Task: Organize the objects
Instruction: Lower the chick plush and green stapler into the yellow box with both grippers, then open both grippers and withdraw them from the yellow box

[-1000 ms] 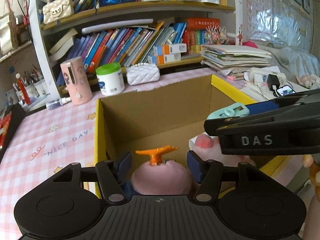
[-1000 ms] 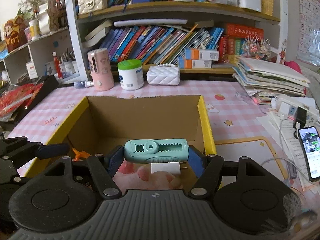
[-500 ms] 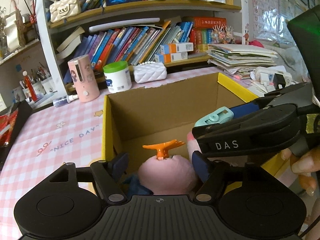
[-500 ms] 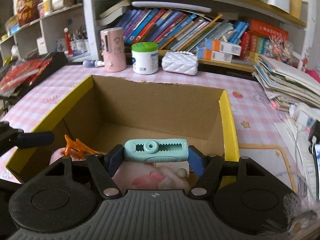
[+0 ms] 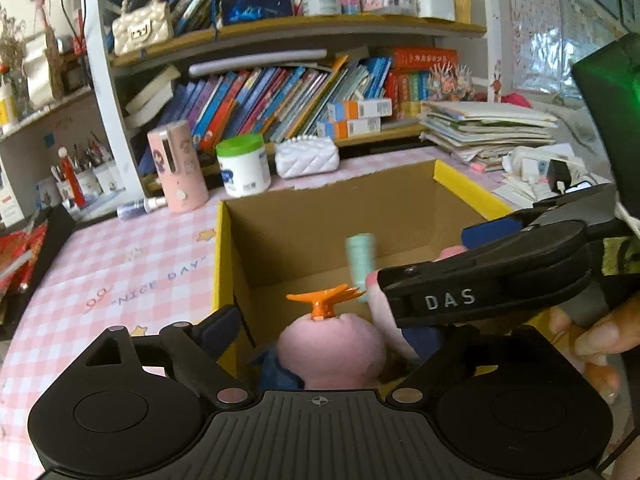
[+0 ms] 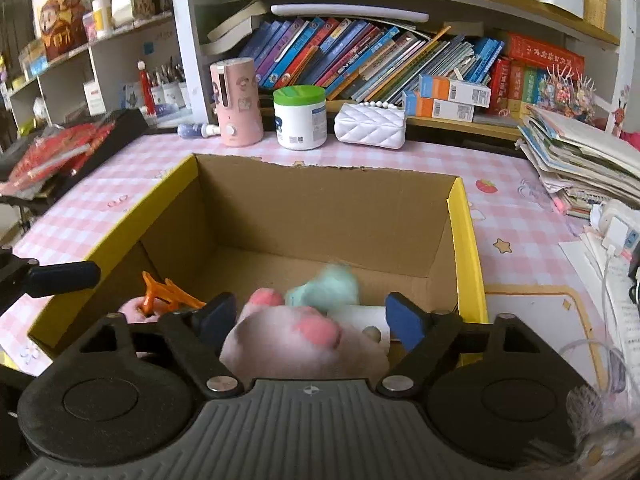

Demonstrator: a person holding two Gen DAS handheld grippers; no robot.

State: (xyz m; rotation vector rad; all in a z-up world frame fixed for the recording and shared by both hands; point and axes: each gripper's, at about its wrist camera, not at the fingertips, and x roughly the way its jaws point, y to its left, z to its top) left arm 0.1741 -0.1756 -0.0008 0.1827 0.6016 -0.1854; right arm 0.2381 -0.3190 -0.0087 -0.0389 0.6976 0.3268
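Note:
An open cardboard box (image 5: 468, 188) with a yellow rim stands on the pink checked table. My left gripper (image 5: 328, 328) hangs over its near left corner, jaws opening. Between them sits a pink plush toy (image 5: 332, 352) with an orange propeller (image 5: 324, 298) on top, and the left pad (image 5: 224, 324) is clear of it. My right gripper (image 6: 312, 312) is over the box too, jaws opening. A teal clip (image 6: 324, 290), blurred, is loose below its pads inside the box. The same clip (image 5: 360, 264) shows beside the right gripper's fingers (image 5: 480, 276). A second pink plush (image 6: 300, 340) lies under the right gripper.
Behind the box stand a pink cylinder (image 6: 236, 100), a white jar with a green lid (image 6: 300, 116) and a white quilted purse (image 6: 370, 128). Bookshelves rise behind them. Stacked papers (image 6: 580, 160) and chargers crowd the right. A person's hand (image 5: 592, 336) holds the right gripper.
Both pairs of jaws have spread apart. The teal clip left the right gripper's pads and drops into the box. The left pads no longer press the pink plush.

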